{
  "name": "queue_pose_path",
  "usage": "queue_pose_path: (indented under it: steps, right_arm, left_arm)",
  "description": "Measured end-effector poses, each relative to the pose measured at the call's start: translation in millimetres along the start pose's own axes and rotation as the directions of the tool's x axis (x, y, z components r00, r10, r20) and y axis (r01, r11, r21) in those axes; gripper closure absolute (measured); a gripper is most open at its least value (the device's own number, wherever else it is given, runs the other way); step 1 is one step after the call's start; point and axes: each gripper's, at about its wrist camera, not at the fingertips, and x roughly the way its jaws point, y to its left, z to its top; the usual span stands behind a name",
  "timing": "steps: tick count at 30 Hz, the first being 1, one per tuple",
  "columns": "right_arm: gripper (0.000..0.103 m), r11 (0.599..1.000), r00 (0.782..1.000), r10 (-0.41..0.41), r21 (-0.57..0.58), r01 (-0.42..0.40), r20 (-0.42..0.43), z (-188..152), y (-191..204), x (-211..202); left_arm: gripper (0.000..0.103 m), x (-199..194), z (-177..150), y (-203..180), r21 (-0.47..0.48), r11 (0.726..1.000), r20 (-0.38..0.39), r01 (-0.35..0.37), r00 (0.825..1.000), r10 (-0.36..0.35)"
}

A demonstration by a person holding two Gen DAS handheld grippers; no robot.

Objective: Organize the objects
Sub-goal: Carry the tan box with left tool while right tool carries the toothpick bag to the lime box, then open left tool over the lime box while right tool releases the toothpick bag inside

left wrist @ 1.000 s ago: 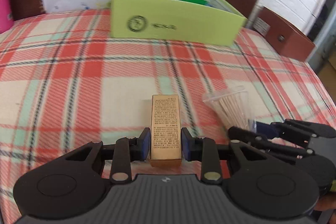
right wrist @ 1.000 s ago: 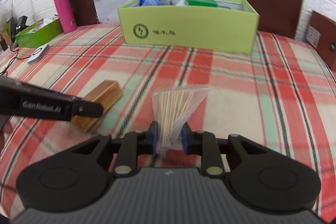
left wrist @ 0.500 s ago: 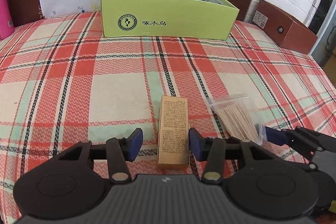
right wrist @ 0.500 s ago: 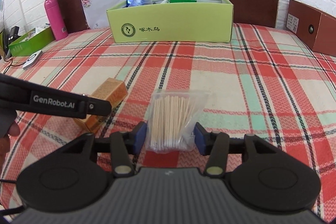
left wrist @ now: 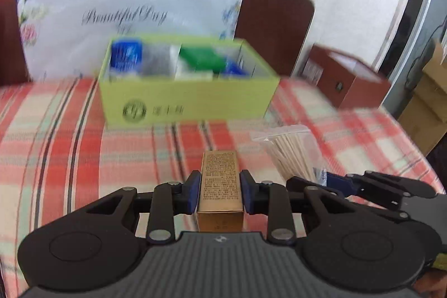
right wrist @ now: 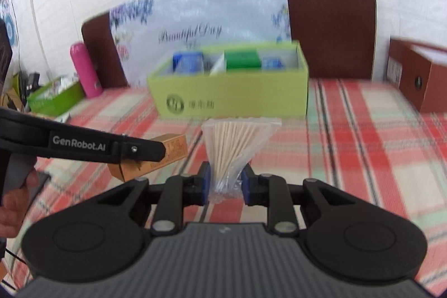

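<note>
Jaws of the left gripper [left wrist: 220, 192], having just been closing, are clamping the gold carton [left wrist: 220, 186] by its two long sides, blue pads [left wrist: 192, 192] pressing flat against it; the carton is pointing forward, its printed face up, raised clear of the plaid cloth [left wrist: 69, 158]. Jaws of the right gripper [right wrist: 225, 183], also having just been closing, are pinching the gathered lower end of the clear bag of wooden sticks [right wrist: 237, 147], which is fanning out wide above the pads and standing off the cloth. Both items are being carried side by side, the bag just beside the carton on its right. Ahead of both, on the tabletop, the open lime-green box [right wrist: 232, 97] is sitting with blue and green packs inside its compartments. Beyond it, a floral bag is leaning against brown chair backs. A pink bottle [right wrist: 83, 69] is standing to the far left, a brown box [right wrist: 419, 80] to the right.
</note>
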Motion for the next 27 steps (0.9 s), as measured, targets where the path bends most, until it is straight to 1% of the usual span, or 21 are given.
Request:
queue_pose_path:
  steps: [3,6,10,12,15,17,20,24,25,26,27]
  right_arm:
    - [0.081,1.0,0.998,-0.006,-0.014,0.007,0.057,33,-8,6]
    - [0.081,0.999,0.994,-0.025,-0.031,0.028,0.105,63,-15,18]
    - [0.081,0.998,0.99,-0.049,-0.028,0.053,0.131,92,-26,42]
    - [0.081,0.998,0.989,-0.058,-0.023,0.061,0.133,103,-32,58]
    - [0.081,0.996,0.989,-0.082,-0.026,0.086,0.126,117,-42,81]
    - [0.081,0.996,0.99,-0.084,-0.021,0.087,0.114,123,-49,96]
    - [0.081,0.994,0.99,-0.1,-0.033,0.103,0.098,130,-55,123]
    - [0.08,0.993,0.992,-0.1,-0.056,0.105,0.075,134,-59,153]
    - [0.08,0.993,0.993,-0.099,-0.063,0.104,0.068,133,-59,161]
    - [0.075,0.993,0.994,-0.094,-0.072,0.098,0.059,132,-59,167]
    - [0.054,0.992,0.995,-0.081,-0.092,0.085,0.054,131,-58,173]
  left_arm:
    - [0.071,-2,38,-3,0.002,1.0,0.065,0.016,0.998,-0.016]
    - [0.071,1,75,-3,0.005,1.0,0.12,0.008,0.993,-0.008]
    - [0.071,15,121,5,0.013,0.998,0.181,-0.057,0.982,0.054]
    - [0.071,30,143,21,-0.001,0.998,0.176,-0.063,0.982,0.063]
    - [0.071,65,163,51,-0.037,0.996,0.128,-0.085,0.988,0.089]
    - [0.071,88,167,69,-0.063,0.992,0.092,-0.109,0.989,0.115]
    - [0.071,115,169,81,-0.063,0.99,0.06,-0.13,0.989,0.133]
    - [0.071,133,168,90,-0.078,0.991,0.071,-0.113,0.99,0.119]
    - [0.066,134,168,92,-0.084,0.99,0.081,-0.111,0.99,0.118]
    - [0.055,136,168,94,-0.091,0.989,0.089,-0.114,0.989,0.122]
    - [0.024,137,167,94,-0.097,0.987,0.096,-0.131,0.986,0.14]
